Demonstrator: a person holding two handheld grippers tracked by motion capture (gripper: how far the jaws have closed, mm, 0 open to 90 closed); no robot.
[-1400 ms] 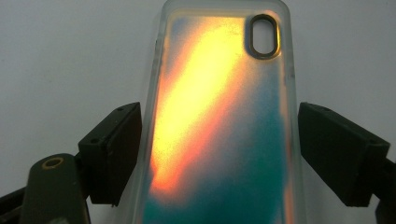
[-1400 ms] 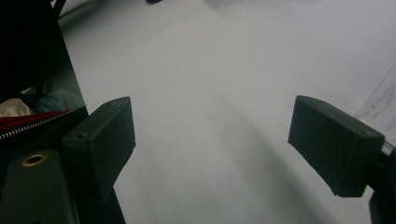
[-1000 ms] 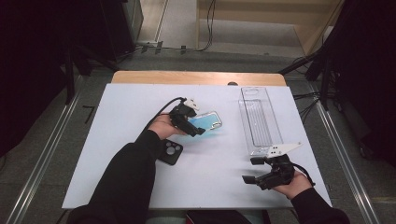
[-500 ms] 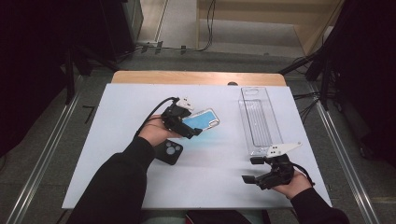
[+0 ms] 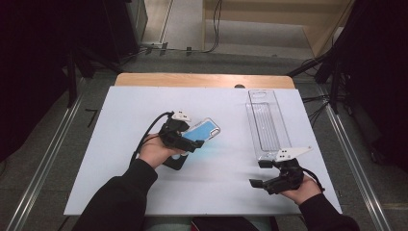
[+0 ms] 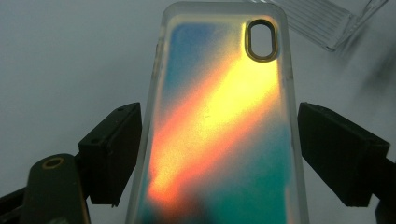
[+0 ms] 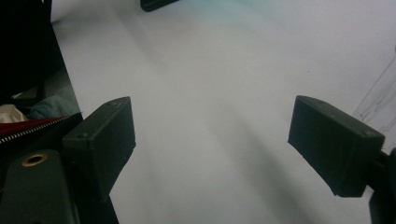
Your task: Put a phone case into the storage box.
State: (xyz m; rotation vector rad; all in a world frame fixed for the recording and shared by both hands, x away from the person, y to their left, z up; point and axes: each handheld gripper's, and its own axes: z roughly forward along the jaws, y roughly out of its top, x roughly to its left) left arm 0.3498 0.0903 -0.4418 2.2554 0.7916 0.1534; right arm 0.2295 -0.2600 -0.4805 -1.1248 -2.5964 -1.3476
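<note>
Left of the table's (image 5: 120, 159) middle, my left gripper (image 6: 219, 154) clamps the case (image 6: 219, 121) across its long edges, light, springy and slick, while the right gripper (image 7: 212, 149) gapes empty.

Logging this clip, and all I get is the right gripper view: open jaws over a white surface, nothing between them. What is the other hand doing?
Observer: The left gripper holds a phone case by its long edges, lifted off the table.
Operator: What sort of case?
Observer: It has a translucent rim, its back shimmers blue, orange and yellow, and there is an oval camera cut-out near the far end.
Operator: Anything near my gripper?
Observer: A clear plastic tray lies on the table just beyond the right gripper.
Operator: Anything else?
Observer: A flat black object lies on the table beside the left hand.
</note>
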